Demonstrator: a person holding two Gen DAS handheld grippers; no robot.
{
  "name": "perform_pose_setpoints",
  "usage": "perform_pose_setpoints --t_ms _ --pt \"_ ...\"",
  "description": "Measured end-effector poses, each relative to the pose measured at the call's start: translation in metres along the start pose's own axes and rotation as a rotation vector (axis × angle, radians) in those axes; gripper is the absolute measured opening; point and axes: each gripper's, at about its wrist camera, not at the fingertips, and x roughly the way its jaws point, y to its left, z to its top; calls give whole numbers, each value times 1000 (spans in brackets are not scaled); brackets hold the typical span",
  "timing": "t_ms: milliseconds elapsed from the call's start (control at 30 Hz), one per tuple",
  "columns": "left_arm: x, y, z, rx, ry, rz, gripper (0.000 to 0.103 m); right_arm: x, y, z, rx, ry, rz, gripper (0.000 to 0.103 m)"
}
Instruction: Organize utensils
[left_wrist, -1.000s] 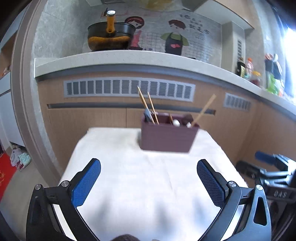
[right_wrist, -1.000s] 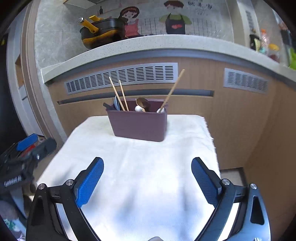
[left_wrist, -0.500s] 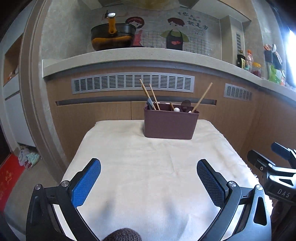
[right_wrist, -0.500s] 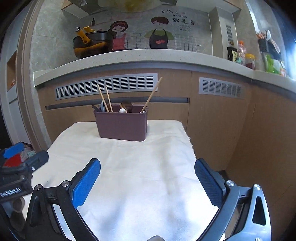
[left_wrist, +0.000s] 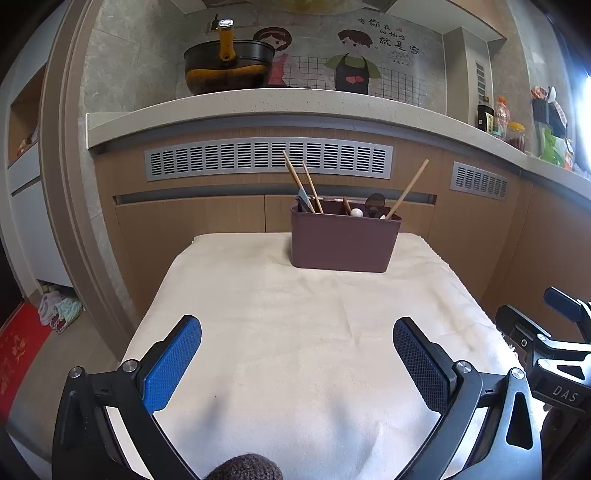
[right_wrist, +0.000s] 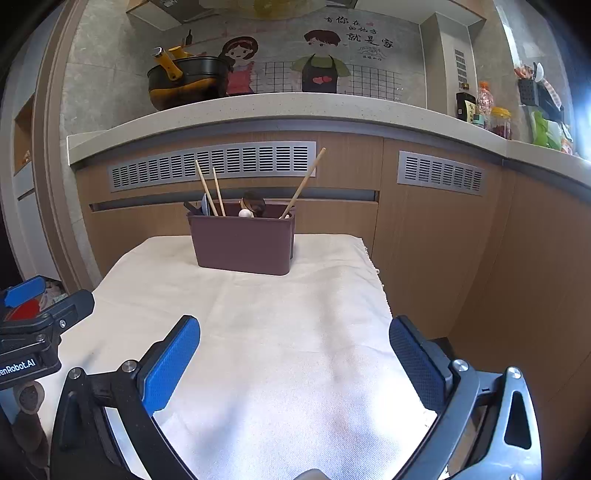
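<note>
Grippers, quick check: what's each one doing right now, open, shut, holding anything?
Left gripper: open, holding nothing, above the white cloth.
Right gripper: open, holding nothing, short of the utensil holder.

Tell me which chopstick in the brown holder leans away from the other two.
The lone chopstick at the holder's right end; it tilts right, while the pair on the left tilts left.

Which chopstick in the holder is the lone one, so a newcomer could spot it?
Find the cloth-covered table before the wooden cabinets; at its far end stands a maroon utensil holder. Two chopsticks lean left together at its left end. The lone chopstick rises from the right end, tilting right.
</note>
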Motion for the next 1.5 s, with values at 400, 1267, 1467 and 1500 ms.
perform_pose_setpoints --t_ms 400,1267,1467,1500 --pt "0 -3 0 7 4 -3 103 -1 0 1 -1 -1 2 102" --pt "-2 -9 -2 27 7 -18 103 1 -8 2 16 12 1 102" --pt "-1 -9 -3 26 11 -20 103 1 -8 2 17 12 2 102" --pt "-1 -8 -4 26 13 -21 103 1 -8 2 16 11 2 102"
